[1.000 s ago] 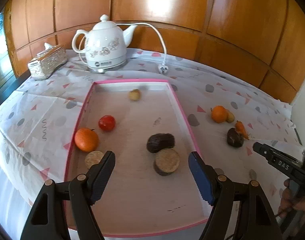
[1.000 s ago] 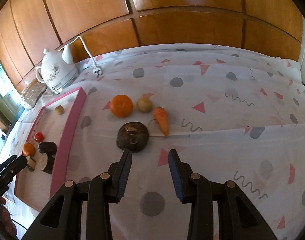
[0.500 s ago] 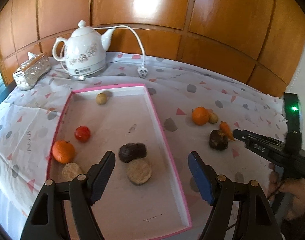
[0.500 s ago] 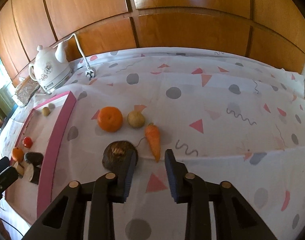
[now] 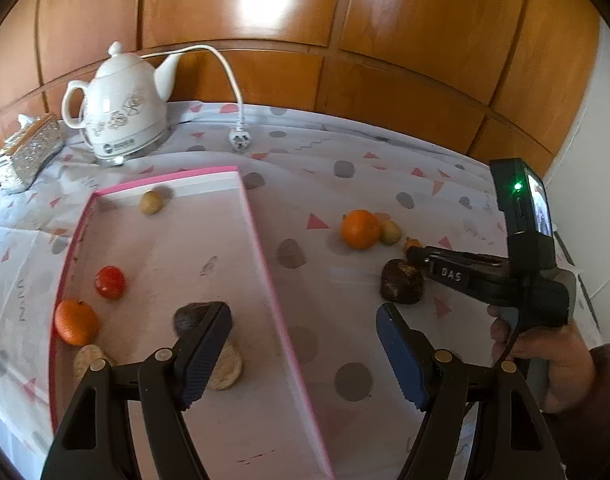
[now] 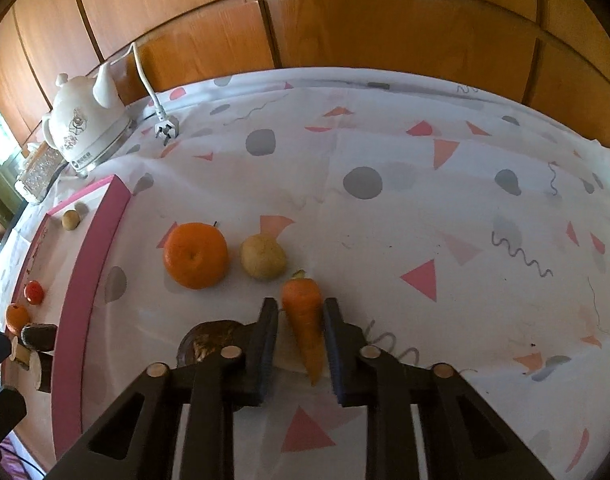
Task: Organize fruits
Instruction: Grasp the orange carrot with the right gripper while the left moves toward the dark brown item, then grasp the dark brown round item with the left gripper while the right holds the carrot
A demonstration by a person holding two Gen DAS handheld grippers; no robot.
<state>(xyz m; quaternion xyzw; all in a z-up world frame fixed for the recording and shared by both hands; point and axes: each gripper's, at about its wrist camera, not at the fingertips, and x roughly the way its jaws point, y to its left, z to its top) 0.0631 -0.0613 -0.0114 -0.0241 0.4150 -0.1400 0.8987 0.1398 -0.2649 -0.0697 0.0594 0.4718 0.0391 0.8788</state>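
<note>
An orange carrot (image 6: 305,320) lies on the patterned cloth with my right gripper (image 6: 301,305) shut on it, one pad on each side. An orange (image 6: 195,255) and a small yellowish fruit (image 6: 263,257) sit just beyond it. A dark brown fruit (image 6: 209,340) lies under the left finger. The pink-rimmed tray (image 5: 265,264) holds a red tomato (image 5: 110,282), an orange (image 5: 76,322), a dark fruit (image 5: 189,316), tan round pieces (image 5: 225,368) and a small yellowish fruit (image 5: 151,202). My left gripper (image 5: 303,314) hangs open over the tray's right rim, holding nothing.
A white kettle (image 5: 123,116) stands at the back left, its cord and plug (image 5: 240,142) lying on the cloth. A sparkly tissue box (image 5: 25,152) is beside it. A person's hand (image 5: 545,352) holds the right gripper's handle. Wooden panels close off the back.
My right gripper moved forward and down past the dark fruit, and its jaws closed around the carrot. The left gripper slid right, from over the tray's middle to its right rim.
</note>
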